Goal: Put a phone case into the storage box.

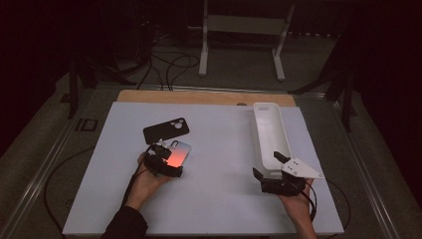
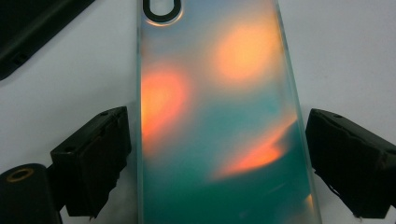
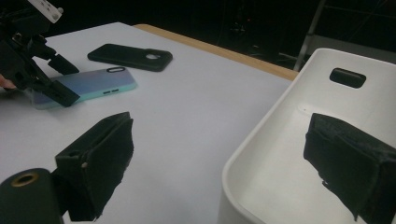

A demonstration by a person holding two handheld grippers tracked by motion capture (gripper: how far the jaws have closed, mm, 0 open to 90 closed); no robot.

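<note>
No brand, label or writing can be read on anything here.

Counted: two phone cases, one white tray, two grippers, one white table.

The iridescent phone case (image 2: 219,116), teal with orange glints, lies flat on the white table (image 1: 219,199), back side up. It sits between the spread fingers of the left gripper (image 1: 166,167). In the left gripper view one finger (image 2: 93,158) stands just beside the case's left edge and the other stands just off its right edge, with a narrow strip of table showing on each side, so the pads do not press on it. The case's long axis runs straight away from the fingers, along the line they point. Its camera cutout is at the far end, away from the gripper; the near end passes out of view between the fingers. In the high view that axis runs on a slant, up and to the right.

The black phone case (image 1: 166,130) lies flat just beyond the fingertips of the left gripper and a little to their left, close to the iridescent one, though I cannot tell if they touch. Its camera holes are at its right end in the high view.

The right gripper (image 1: 271,167) also has its fingers spread, pinching nothing. They straddle the near end wall of the white tray (image 3: 261,140): one finger (image 3: 100,158) over the table outside, the other over the inside of the tray. The tray's long axis runs away from these fingers, and a slot handle shows in its far wall.
</note>
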